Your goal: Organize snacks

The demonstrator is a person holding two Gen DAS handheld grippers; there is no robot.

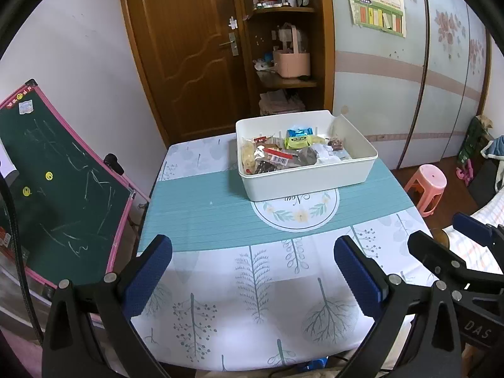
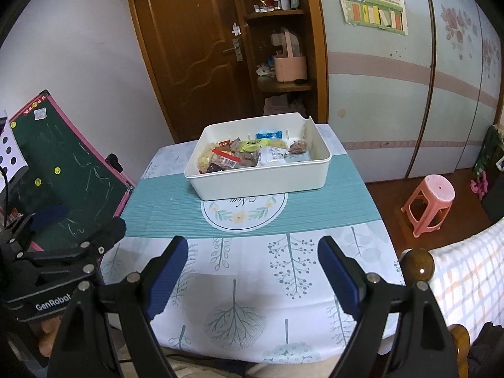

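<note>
A white plastic bin (image 1: 310, 178) (image 2: 261, 181) stands on the far half of the table (image 1: 220, 220) (image 2: 315, 217), on a teal runner. Several wrapped snacks (image 1: 283, 152) (image 2: 249, 154) lie piled inside it, among them a blue and green packet (image 1: 299, 137). My left gripper (image 1: 252, 261) hangs open over the near part of the tablecloth, nothing between its blue pads. My right gripper (image 2: 253, 263) is open too, over the near edge, well short of the bin. Each gripper shows in the other's view, the right gripper (image 1: 453, 245) at the right edge, the left gripper (image 2: 78, 223) at the left.
A green chalkboard (image 1: 60, 186) (image 2: 66, 170) with a pink frame leans left of the table. A pink stool (image 1: 425, 186) (image 2: 430, 203) stands on the floor to the right. Behind the table are a wooden door (image 1: 186, 56) and corner shelves (image 1: 283, 44). A checked cushion (image 2: 469, 271) lies near right.
</note>
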